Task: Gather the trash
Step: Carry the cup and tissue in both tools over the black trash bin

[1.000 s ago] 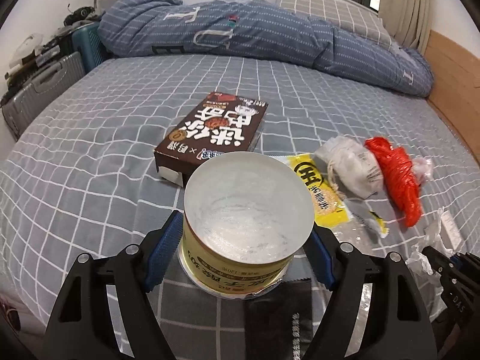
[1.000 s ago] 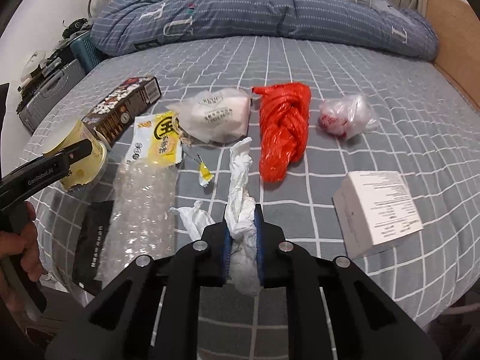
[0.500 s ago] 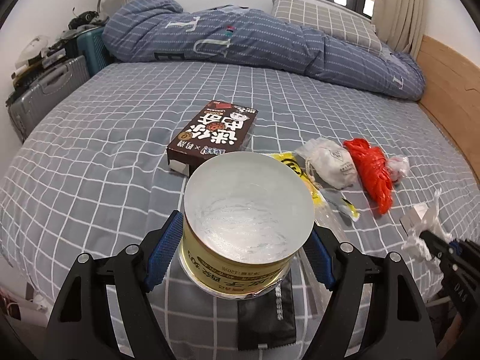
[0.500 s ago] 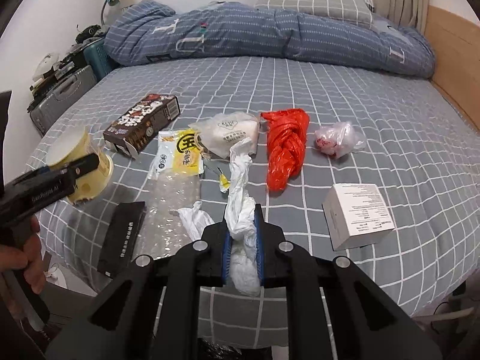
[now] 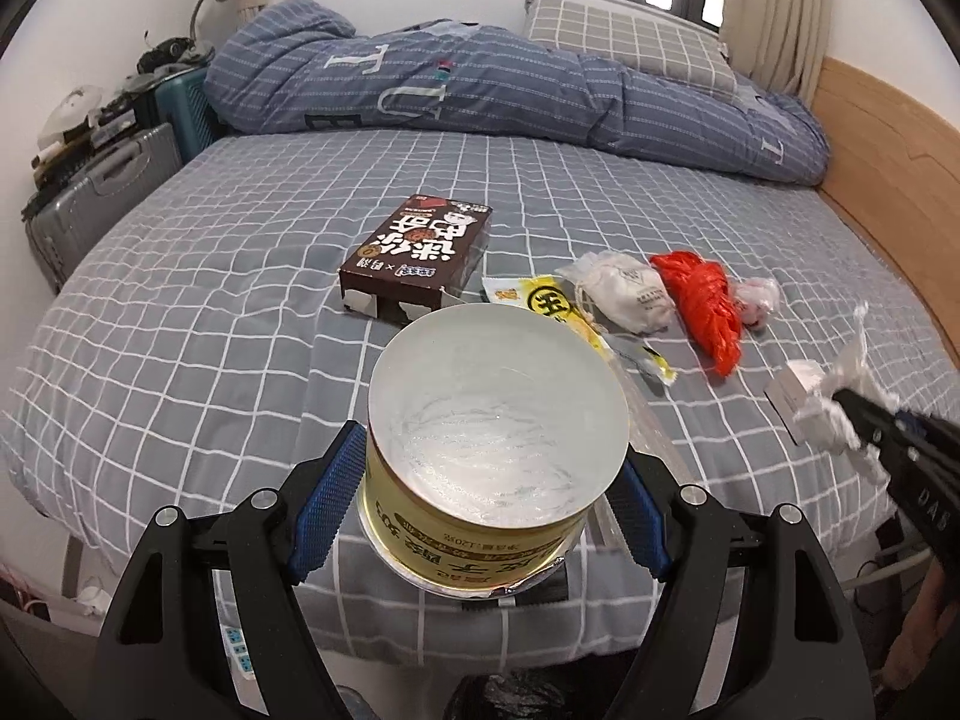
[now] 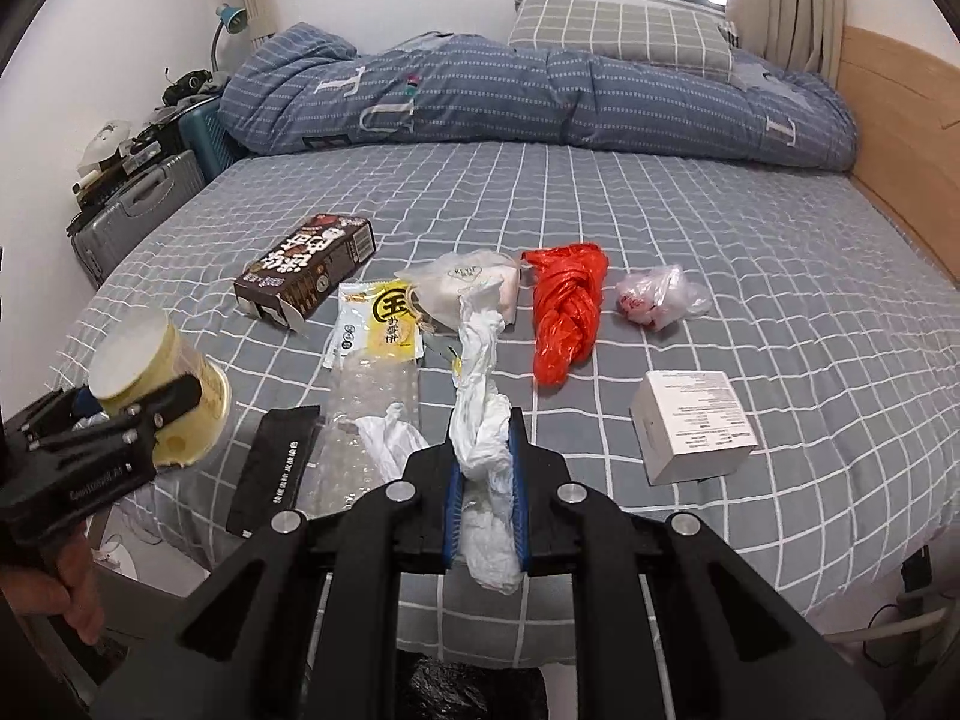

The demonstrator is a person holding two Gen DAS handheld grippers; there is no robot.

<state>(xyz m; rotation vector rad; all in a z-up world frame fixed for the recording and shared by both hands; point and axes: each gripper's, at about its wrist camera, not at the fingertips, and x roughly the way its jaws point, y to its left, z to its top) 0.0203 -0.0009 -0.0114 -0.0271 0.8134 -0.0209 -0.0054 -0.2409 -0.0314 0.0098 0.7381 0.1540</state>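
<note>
My left gripper (image 5: 489, 498) is shut on a yellow paper cup (image 5: 495, 420), held in the air near the bed's front edge; it also shows in the right wrist view (image 6: 162, 384). My right gripper (image 6: 486, 504) is shut on a crumpled white tissue (image 6: 480, 396), lifted above the bed; the tissue shows in the left wrist view (image 5: 834, 396). On the grey checked bed (image 6: 690, 228) lie a brown box (image 6: 306, 276), a yellow packet (image 6: 387, 318), a white bag (image 6: 474, 282), an orange bag (image 6: 564, 306), a small clear bag (image 6: 657, 297), a white box (image 6: 693, 423), bubble wrap (image 6: 372, 402) and a black sachet (image 6: 273, 468).
A blue duvet (image 6: 540, 96) and pillow (image 6: 624, 30) lie across the far side. Suitcases (image 6: 138, 204) stand left of the bed. A wooden bed frame (image 6: 906, 138) runs along the right. A dark bag opening (image 6: 474, 690) shows below the right gripper.
Both grippers have risen and pulled back from the bed with the cup and the tissue still held; more of the bed's front edge and the floor shows now.
</note>
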